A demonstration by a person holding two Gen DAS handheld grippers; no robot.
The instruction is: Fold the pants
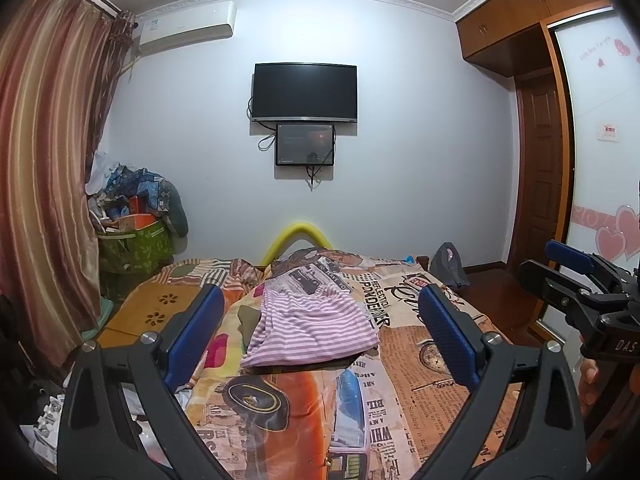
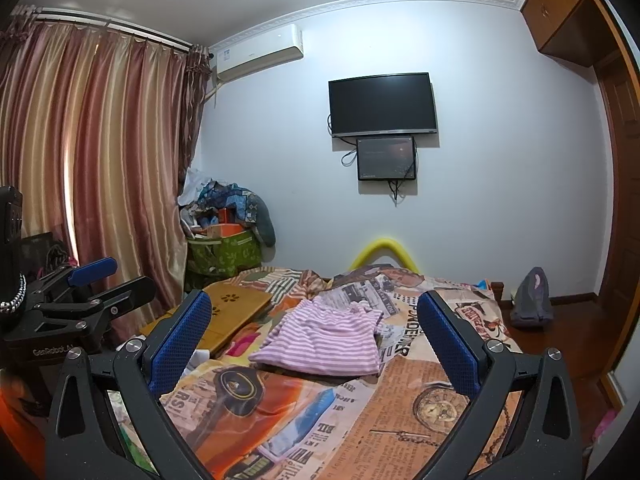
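Pink-and-white striped pants (image 1: 316, 324) lie folded into a compact rectangle on the printed bedspread (image 1: 420, 360), mid-bed; the right wrist view shows the pants (image 2: 328, 340) too. My left gripper (image 1: 320, 324) hovers above the near part of the bed, open, blue pads wide apart, nothing between them. My right gripper (image 2: 316, 340) is likewise open and empty, held back from the pants. Each gripper appears in the other's view: the right gripper (image 1: 576, 280) at the right edge, the left gripper (image 2: 100, 284) at the left edge.
A wooden lap tray (image 2: 232, 308) rests on the bed's left side. A green bag (image 2: 224, 256) piled with clothes stands in the corner by the curtains (image 2: 100, 168). A yellow foam guard (image 2: 384, 252) marks the bed's far end. A grey backpack (image 2: 532, 296) sits on the floor right.
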